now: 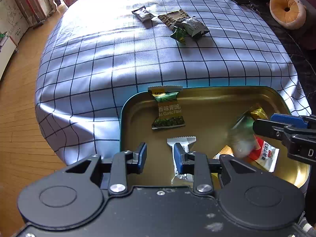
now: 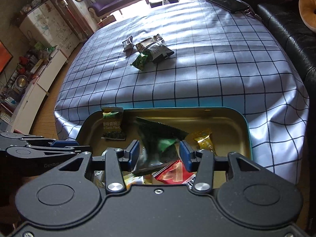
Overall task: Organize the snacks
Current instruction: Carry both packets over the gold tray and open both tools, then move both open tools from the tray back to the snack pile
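A teal tin tray (image 1: 207,94) with a gold inside sits at the near edge of the checked tablecloth and holds several snack packets. My left gripper (image 1: 160,158) is open and empty over the tray's near left part, above a white packet (image 1: 182,142). My right gripper (image 2: 159,156) is open over the tray, with a blurred dark green packet (image 2: 158,144) between the fingers, seemingly falling free. A green garlic pea packet (image 2: 112,126) leans on the tray's far left wall. Several packets (image 2: 150,49) lie in a cluster mid-table.
A gold candy (image 2: 204,140) and a red packet (image 2: 175,174) lie in the tray. A black phone (image 2: 227,2) lies at the table's far right edge. A black leather sofa (image 2: 286,29) runs along the right. Wooden floor and cabinets are on the left.
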{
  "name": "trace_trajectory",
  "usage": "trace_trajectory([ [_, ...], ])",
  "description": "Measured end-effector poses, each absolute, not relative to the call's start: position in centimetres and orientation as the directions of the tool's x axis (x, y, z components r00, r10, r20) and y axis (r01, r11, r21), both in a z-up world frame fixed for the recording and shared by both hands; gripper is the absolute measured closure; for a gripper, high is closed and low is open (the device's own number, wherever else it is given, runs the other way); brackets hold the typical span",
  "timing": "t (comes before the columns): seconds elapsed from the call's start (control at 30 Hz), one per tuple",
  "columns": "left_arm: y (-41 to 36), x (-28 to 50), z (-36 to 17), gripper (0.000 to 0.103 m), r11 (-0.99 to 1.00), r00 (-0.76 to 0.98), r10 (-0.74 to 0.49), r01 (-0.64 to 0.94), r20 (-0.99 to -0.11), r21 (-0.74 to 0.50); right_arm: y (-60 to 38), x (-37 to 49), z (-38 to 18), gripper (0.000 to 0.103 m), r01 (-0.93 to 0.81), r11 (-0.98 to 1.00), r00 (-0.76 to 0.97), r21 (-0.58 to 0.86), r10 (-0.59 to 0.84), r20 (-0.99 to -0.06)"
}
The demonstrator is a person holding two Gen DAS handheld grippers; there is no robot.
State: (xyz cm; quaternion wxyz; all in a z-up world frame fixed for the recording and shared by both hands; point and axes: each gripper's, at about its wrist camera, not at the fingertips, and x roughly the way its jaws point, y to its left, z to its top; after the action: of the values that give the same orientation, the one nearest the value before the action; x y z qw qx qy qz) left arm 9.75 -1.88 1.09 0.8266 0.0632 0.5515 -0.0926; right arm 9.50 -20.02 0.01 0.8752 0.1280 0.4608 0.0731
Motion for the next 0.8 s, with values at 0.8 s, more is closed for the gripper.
trace_trajectory([
  [0.8, -2.4, 10.6, -1.2, 0.072, 0.975, 0.326, 0.021, 0.201, -0.945, 0.091, -19.3, 9.7, -0.8, 0.049, -0.026, 0.966, 0.512, 0.256, 0.233, -0.827],
])
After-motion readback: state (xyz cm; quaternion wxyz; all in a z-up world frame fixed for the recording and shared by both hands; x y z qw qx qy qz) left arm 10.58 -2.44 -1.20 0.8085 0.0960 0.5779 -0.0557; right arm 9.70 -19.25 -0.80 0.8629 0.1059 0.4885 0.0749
